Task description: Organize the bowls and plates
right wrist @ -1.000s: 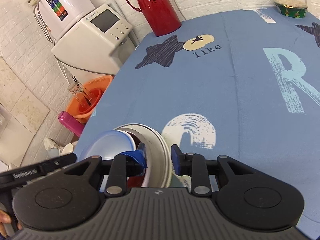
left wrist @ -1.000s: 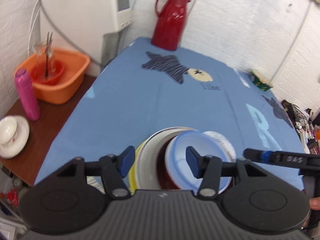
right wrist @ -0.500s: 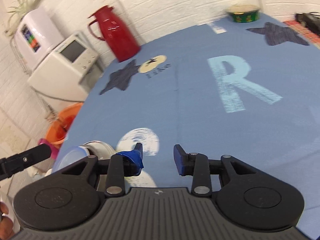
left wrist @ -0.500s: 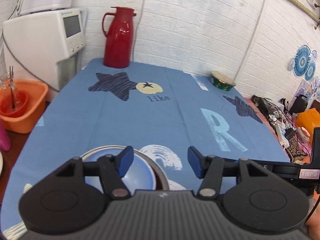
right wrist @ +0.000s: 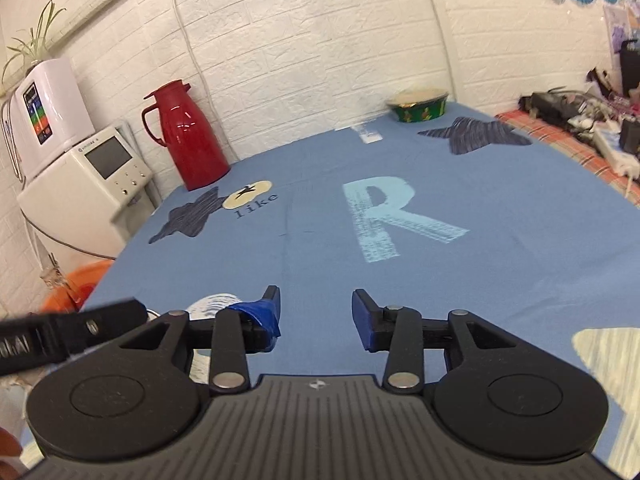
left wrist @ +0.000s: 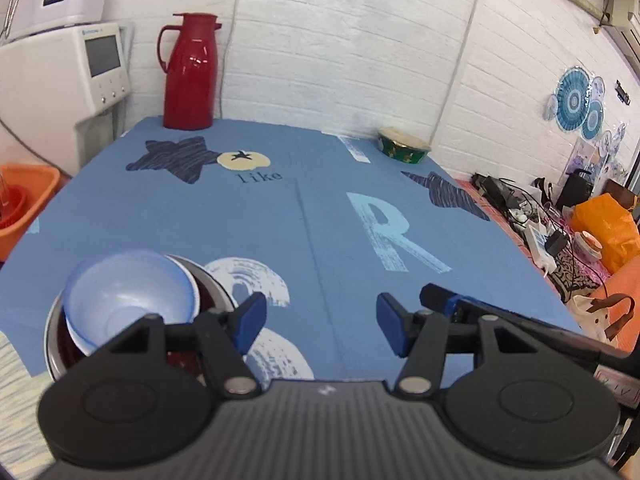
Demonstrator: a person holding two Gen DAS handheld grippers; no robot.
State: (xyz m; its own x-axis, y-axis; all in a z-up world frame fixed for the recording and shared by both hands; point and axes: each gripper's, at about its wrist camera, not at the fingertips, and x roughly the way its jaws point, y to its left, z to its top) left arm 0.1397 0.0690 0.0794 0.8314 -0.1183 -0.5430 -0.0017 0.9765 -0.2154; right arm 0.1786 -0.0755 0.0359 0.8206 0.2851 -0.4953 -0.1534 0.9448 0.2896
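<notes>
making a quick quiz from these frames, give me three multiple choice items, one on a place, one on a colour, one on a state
1. Where does the red thermos jug stand?
A. at the far end of the table, by the wall
B. inside the orange basin
C. on the letter R

2. What colour is the top bowl in the stack?
A. green
B. light blue
C. yellow

3. What is between the fingers of the left gripper?
A. the blue bowl
B. a plate
C. nothing, only tablecloth behind the gap

Answers:
1. A, the jug sits on the far edge of the cloth in front of the white brick wall.
2. B, the uppermost bowl is pale blue, nested in a dark red one.
3. C, the pads stand apart and the stack lies off to their left.
</notes>
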